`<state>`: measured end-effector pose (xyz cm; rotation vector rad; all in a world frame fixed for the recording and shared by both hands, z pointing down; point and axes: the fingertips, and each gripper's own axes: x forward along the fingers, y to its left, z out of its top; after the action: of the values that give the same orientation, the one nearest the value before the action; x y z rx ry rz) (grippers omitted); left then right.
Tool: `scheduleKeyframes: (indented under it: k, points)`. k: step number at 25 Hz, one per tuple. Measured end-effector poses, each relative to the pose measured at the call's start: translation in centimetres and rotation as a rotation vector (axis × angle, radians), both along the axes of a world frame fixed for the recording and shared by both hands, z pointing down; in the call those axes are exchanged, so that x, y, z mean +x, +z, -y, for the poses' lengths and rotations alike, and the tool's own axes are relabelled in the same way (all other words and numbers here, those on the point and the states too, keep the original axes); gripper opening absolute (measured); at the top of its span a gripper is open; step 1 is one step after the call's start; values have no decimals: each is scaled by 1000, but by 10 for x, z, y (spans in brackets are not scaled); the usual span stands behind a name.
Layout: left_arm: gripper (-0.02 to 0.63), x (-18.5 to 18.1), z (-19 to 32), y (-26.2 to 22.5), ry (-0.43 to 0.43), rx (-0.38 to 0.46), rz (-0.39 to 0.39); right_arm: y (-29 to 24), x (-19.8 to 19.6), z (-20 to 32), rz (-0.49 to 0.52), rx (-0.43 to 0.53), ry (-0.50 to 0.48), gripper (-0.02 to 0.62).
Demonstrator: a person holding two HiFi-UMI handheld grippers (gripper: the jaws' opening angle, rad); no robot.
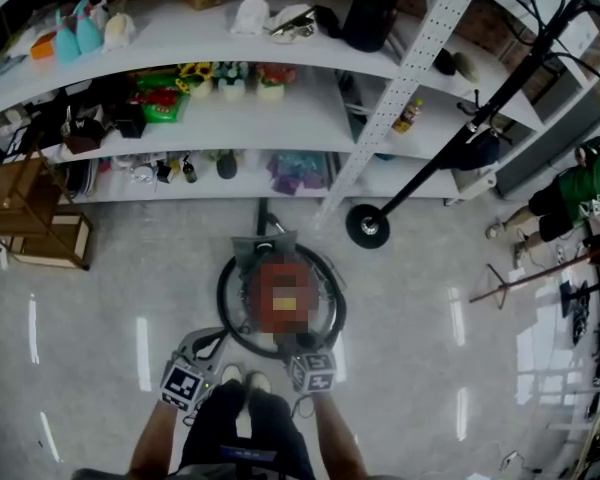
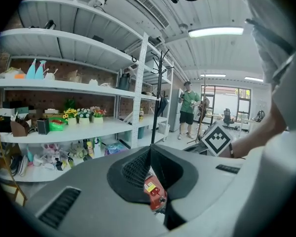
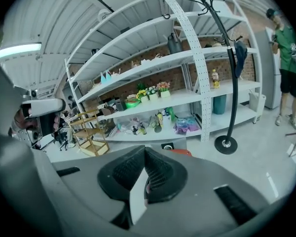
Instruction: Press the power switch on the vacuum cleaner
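The vacuum cleaner (image 1: 280, 290) stands on the floor right in front of me, a red drum ringed by a black hose; a mosaic patch covers its top, so no switch shows. My left gripper (image 1: 192, 364) hangs at its near left and my right gripper (image 1: 307, 358) at its near edge, both just above it. In the left gripper view the left gripper (image 2: 150, 152) is shut and empty, with the vacuum cleaner's red body (image 2: 154, 191) and a yellow label showing below the jaws. The right gripper (image 3: 144, 153) is shut too, the vacuum cleaner's red top (image 3: 180, 152) just beyond it.
White shelves (image 1: 280, 118) full of small goods run along the far side. A black coat stand (image 1: 368, 225) rises at the right of the vacuum. A wooden rack (image 1: 40, 223) stands at the left. A person in green (image 1: 580, 198) is at the far right.
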<state>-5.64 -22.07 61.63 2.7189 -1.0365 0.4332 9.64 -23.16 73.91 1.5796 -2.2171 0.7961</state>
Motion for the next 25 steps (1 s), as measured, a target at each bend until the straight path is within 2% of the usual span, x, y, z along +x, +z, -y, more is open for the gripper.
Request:
scheduleKeyframes:
  k: [13, 16, 20, 25]
  points:
    - [8, 11, 1, -83, 25, 47, -26, -119, 10, -12, 4, 119, 42, 12]
    - [8, 12, -1, -94, 45, 55, -17, -138, 13, -18, 23, 122, 63, 12]
    - [8, 16, -6, -113, 50, 60, -38, -169, 15, -28, 1, 151, 76, 12]
    - [8, 19, -13, -124, 77, 67, -27, -198, 21, -37, -6, 195, 99, 12]
